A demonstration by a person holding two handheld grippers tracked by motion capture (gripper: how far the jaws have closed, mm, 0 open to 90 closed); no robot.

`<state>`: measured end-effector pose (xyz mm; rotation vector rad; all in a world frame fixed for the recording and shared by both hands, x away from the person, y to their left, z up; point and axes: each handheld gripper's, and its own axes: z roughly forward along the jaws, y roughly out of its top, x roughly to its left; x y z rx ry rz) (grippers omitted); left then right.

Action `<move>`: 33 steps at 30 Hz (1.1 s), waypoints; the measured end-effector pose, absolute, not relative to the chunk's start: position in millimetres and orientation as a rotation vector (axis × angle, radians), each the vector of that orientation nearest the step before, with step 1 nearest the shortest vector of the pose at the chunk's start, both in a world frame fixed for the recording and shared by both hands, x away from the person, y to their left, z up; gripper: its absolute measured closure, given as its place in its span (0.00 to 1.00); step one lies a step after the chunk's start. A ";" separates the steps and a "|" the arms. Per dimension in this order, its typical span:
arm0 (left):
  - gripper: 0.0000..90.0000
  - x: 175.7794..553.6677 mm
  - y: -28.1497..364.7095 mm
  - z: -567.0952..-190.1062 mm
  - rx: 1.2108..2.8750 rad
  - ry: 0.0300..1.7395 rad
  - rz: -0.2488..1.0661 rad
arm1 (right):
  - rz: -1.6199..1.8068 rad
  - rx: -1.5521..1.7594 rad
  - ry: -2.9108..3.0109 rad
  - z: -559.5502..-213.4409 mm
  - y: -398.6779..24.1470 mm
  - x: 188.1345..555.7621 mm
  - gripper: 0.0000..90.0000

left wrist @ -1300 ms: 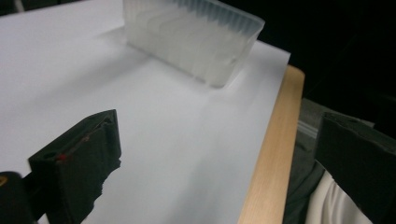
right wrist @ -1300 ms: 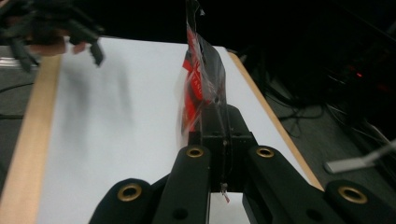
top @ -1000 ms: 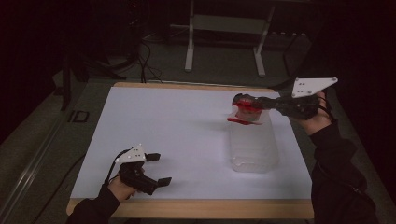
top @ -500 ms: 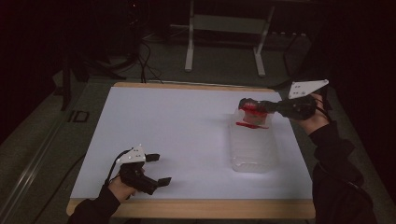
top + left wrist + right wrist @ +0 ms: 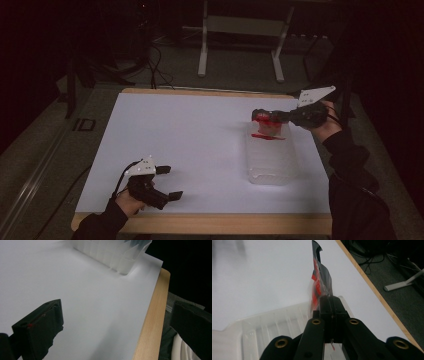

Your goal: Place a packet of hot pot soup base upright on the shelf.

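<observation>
My right gripper [image 5: 259,116] is shut on a thin red and black packet [image 5: 270,134] at the far end of a clear ribbed plastic tray [image 5: 272,162] on the right of the white table. In the right gripper view the packet [image 5: 321,277] sticks out edge-on beyond the closed jaws of the right gripper [image 5: 331,305], with the tray [image 5: 269,327] just beneath. My left gripper [image 5: 171,182] rests near the table's front left, open, nothing between its fingers. In the left gripper view the left gripper [image 5: 117,320] has its jaws wide apart over the white surface, the tray [image 5: 112,255] farther off.
The white sheet [image 5: 190,135] covers most of the table, with a wooden edge [image 5: 200,222] along the front. A metal stand [image 5: 240,30] and cables lie on the dark floor beyond the far edge.
My right gripper has sunk with the packet toward the tray's far end. The left gripper has stayed put.
</observation>
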<state>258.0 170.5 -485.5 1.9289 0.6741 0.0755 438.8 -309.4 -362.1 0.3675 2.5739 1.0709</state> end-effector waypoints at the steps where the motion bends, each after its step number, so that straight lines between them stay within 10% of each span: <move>1: 0.00 258.2 170.3 -485.8 1.932 0.673 0.076 | 1.068 0.371 2.574 -363.4 -308.8 439.4 1.00; 33: 0.00 258.6 169.0 -488.9 1.937 0.676 0.054 | 1.133 0.543 2.630 -420.9 -323.9 447.8 0.99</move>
